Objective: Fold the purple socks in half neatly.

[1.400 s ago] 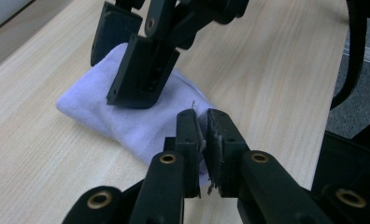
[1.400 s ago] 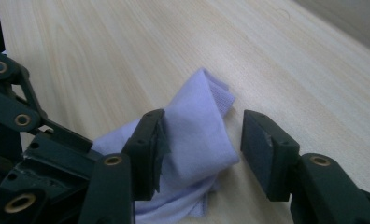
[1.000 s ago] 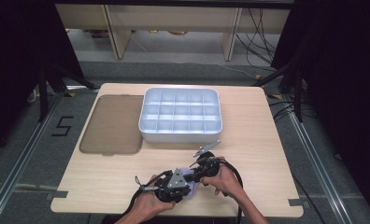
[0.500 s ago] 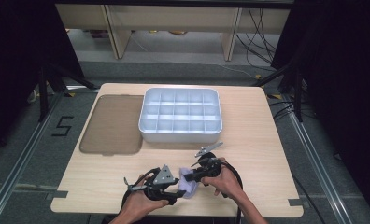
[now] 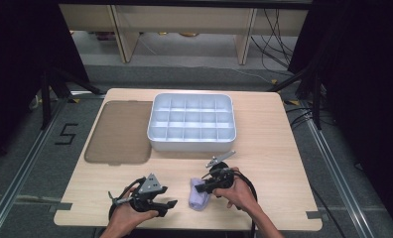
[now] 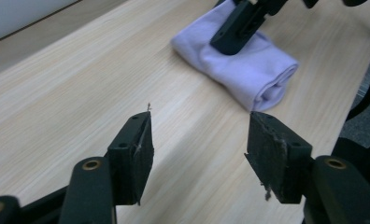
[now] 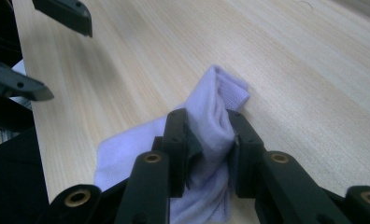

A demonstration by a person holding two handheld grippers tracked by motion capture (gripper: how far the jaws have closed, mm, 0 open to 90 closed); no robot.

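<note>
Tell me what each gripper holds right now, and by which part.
The right gripper pinches the folded lavender cloth by a bunched fold along its upper side. The left gripper, whose jaws have just been opening, holds nothing.

Overhead forward-down view; two close jaw-level views

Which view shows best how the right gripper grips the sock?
The right gripper view: its jaws pinch a fold of the sock. The left gripper view shows the rolled sock on the table with a jaw on top. The high view shows it small beside the right gripper.
</note>
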